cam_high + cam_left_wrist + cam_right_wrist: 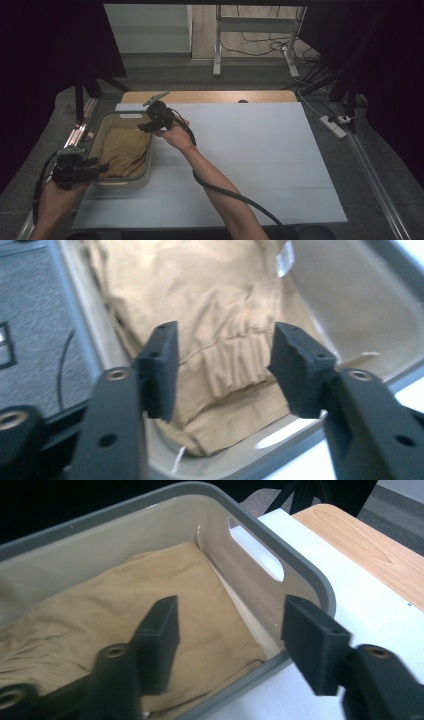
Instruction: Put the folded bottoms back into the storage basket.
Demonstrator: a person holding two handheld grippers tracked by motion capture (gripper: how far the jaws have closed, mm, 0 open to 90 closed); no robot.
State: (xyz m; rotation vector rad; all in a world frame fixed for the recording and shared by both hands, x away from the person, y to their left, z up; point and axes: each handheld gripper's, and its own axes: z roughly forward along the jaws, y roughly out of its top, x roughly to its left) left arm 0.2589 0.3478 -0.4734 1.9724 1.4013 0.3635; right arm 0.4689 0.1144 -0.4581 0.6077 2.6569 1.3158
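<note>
- A tan garment (122, 152) lies crumpled inside a grey plastic bin (125, 181) that stands at the left side of the desk (260, 160), on its white top.
- The left gripper (102, 167) hangs at the near left corner of the bin, jaws apart with nothing between them. In the left gripper view they frame a ribbed cuff or waistband (235, 365) of the garment just beyond them.
- The right gripper (145, 127) hangs over the far right rim of the bin, jaws also apart and empty. In the right gripper view one jaw sits above the cloth and the other over the rim, near the handle slot (257, 550).
- A white label (284, 257) shows on the cloth at the far end in the left gripper view.
- Judged from this, the step in hand is reaching in to take the garment out; neither gripper touches it yet.
- Next, the left gripper needs to go down so its jaws straddle the ribbed band, then close on a thick fold.
- The right gripper should shift inward off the rim first, or it may pinch the wall instead of cloth.
</note>
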